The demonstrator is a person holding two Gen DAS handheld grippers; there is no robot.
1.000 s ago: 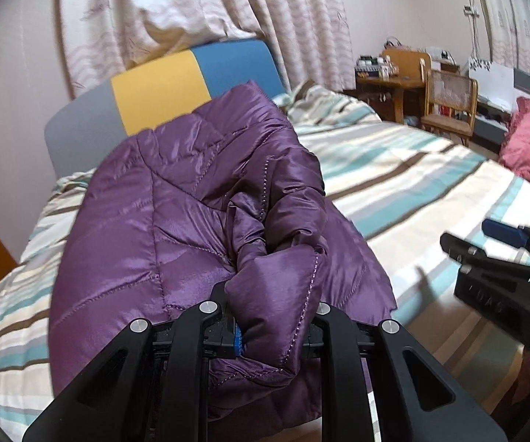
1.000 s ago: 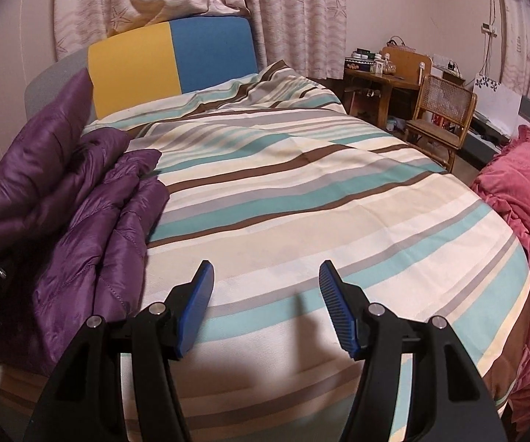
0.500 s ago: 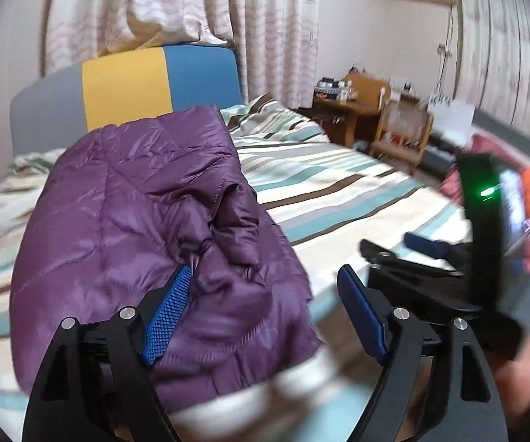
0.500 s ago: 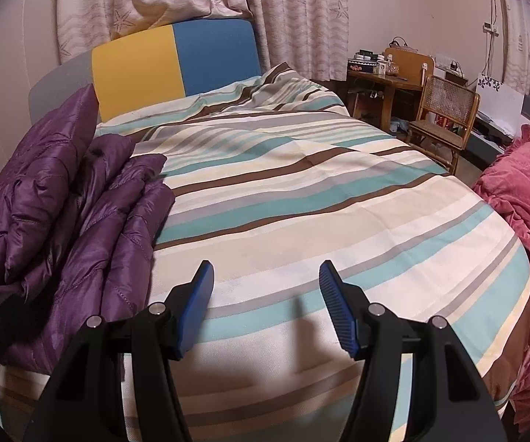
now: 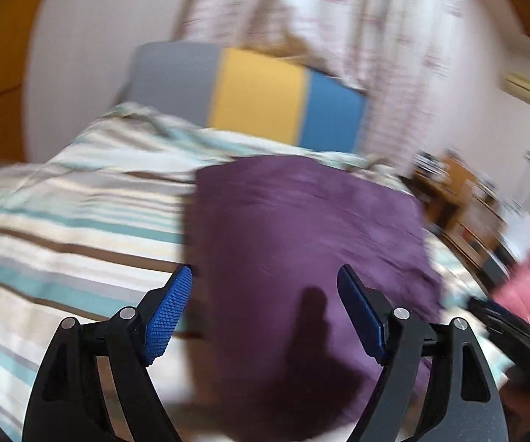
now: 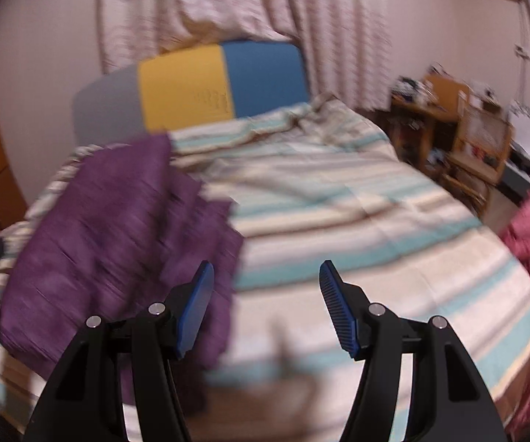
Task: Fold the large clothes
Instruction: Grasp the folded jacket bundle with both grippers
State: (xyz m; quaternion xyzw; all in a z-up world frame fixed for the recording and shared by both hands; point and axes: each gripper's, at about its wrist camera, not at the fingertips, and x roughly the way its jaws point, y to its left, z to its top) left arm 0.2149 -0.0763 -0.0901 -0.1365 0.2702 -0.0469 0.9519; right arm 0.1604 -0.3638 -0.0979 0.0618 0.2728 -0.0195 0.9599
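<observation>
Folding looked close to finished, with the jacket let go on the bed.
The purple jacket (image 6: 117,235) lay in a compact bundle near the left edge of the striped bed (image 6: 357,221); left hand-held gripper (image 5: 265,313) and right hand-held gripper (image 6: 267,305) both gaped empty above it, leaving perhaps only tidying.

Both views are softly and evenly lit in a warm, rather dim indoor tone, with no glare. Motion blur smears nearly everything in the left wrist view: the curtains (image 5: 302,18), the striped bedspread (image 5: 62,228) and the purple jacket (image 5: 302,228) lose their detail, while the near black fingers (image 5: 171,309) stay sharp. A soft shadow falls on the jacket. The right wrist view is blurred less. Fisheye curvature bends the walls, and dark corners ring each frame.
</observation>
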